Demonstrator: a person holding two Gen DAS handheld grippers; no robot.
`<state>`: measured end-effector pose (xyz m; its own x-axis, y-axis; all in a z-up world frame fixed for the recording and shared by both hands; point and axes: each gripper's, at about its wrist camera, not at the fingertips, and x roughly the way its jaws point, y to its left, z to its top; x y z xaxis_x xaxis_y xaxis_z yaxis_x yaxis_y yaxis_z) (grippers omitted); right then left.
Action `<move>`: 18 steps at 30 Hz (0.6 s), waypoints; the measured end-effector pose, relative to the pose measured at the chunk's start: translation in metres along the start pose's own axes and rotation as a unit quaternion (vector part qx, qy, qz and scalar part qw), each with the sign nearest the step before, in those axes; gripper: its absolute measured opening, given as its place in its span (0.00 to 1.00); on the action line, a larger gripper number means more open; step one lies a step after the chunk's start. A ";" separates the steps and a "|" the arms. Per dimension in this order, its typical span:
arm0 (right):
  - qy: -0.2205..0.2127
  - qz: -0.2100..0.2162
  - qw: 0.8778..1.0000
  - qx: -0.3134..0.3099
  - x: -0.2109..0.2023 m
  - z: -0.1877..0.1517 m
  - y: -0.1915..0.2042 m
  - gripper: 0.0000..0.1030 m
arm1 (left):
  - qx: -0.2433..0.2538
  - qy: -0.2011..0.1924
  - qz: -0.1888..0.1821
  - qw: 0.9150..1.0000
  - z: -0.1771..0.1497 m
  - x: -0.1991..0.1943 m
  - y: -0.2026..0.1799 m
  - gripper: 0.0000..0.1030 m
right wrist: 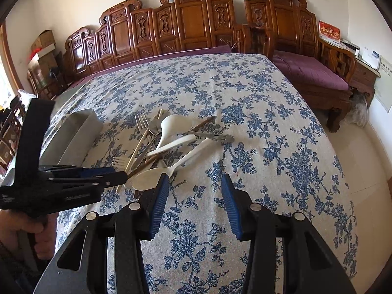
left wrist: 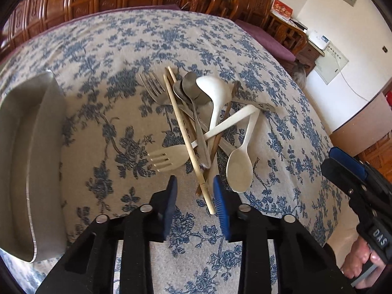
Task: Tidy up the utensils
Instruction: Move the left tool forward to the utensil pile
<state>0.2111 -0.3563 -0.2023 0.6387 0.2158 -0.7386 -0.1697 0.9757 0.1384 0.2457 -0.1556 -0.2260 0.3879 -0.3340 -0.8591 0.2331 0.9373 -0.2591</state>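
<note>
text: "DAS" | on: right hand-held gripper point(left wrist: 343, 164) handle | other signs: unreadable

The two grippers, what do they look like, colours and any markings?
Both are black plastic frames with round silver bolts. The left gripper and right gripper each have two fingers with ribbed blue pads. White letters "DAS" mark the right one's handle, held by a bare hand.
</note>
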 end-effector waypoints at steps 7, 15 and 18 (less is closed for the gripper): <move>0.002 -0.001 1.000 -0.005 0.001 -0.002 0.002 0.45 | -0.022 0.008 0.000 1.000 -0.002 0.001 0.005 0.08; 0.011 -0.003 1.000 -0.017 0.009 -0.006 0.011 0.45 | 0.002 -0.024 0.008 1.000 -0.013 -0.027 0.010 0.07; 0.014 -0.006 1.000 -0.024 0.013 -0.008 0.018 0.45 | 0.017 -0.044 0.010 0.999 -0.018 -0.043 0.015 0.06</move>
<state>0.2103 -0.3363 -0.2150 0.6197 0.2033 -0.7581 -0.1985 0.9751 0.0992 0.2163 -0.1249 -0.2009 0.4694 -0.3236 -0.8215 0.2545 0.9405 -0.2250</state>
